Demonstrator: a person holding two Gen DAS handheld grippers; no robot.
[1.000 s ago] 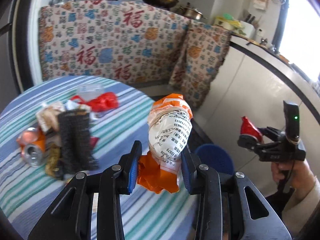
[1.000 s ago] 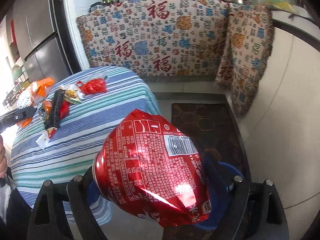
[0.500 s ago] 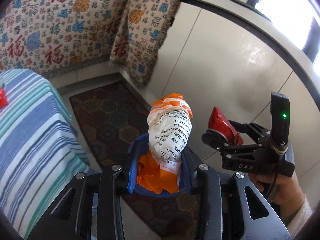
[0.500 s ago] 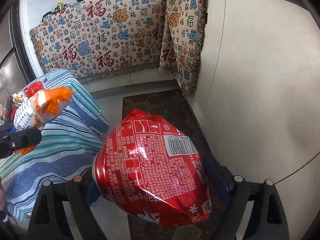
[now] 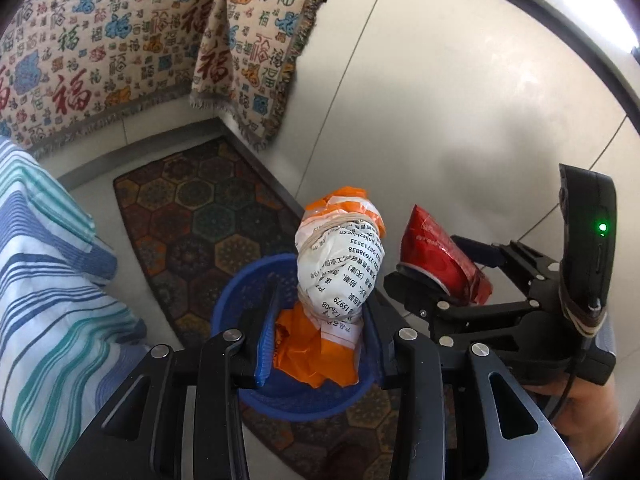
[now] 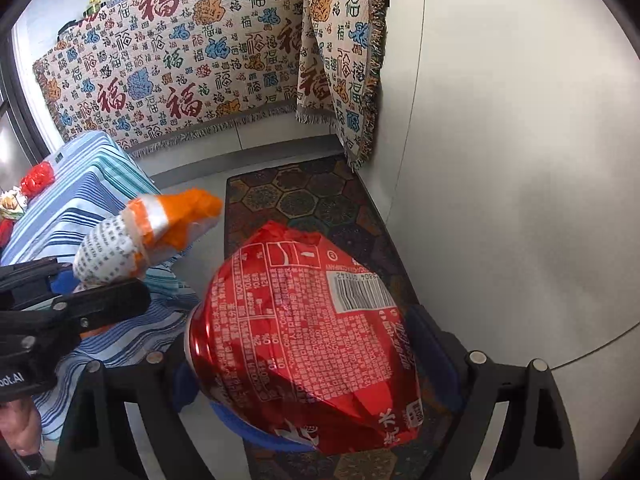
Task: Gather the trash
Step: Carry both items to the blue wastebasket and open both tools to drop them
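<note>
Trash is being carried in both tongs, and each piece is being held over a blue bin (image 5: 236, 304) standing on a patterned floor mat (image 5: 200, 216), presumably so that a release drops it straight in.

Farthest left, the striped cloth of the counter (image 5: 52, 300) is being left behind; more litter (image 6: 36, 178) is lying on it in the right wrist view, so by this judgement the collecting is only partly done.

Next, the left tongs (image 5: 320, 336) are being kept clamped on a crumpled white and orange wrapper (image 5: 340, 264), which is bound with string and is being gripped low on its orange part so that the printed bulk stands up clear of the fingers. The bin's opening is being seen directly beneath it.

Further right, the right tongs (image 6: 320, 364) are being kept clamped on a crushed red can (image 6: 308, 340), squeezed across its flattened body, probably because that side gives the pads a broad hold. A blue rim (image 6: 256, 436) is showing under the can, so it too is being held above the bin, though how well centred cannot be told.

Opening both tongs is judged the next move; the light wrapper may cling to a pad.
</note>
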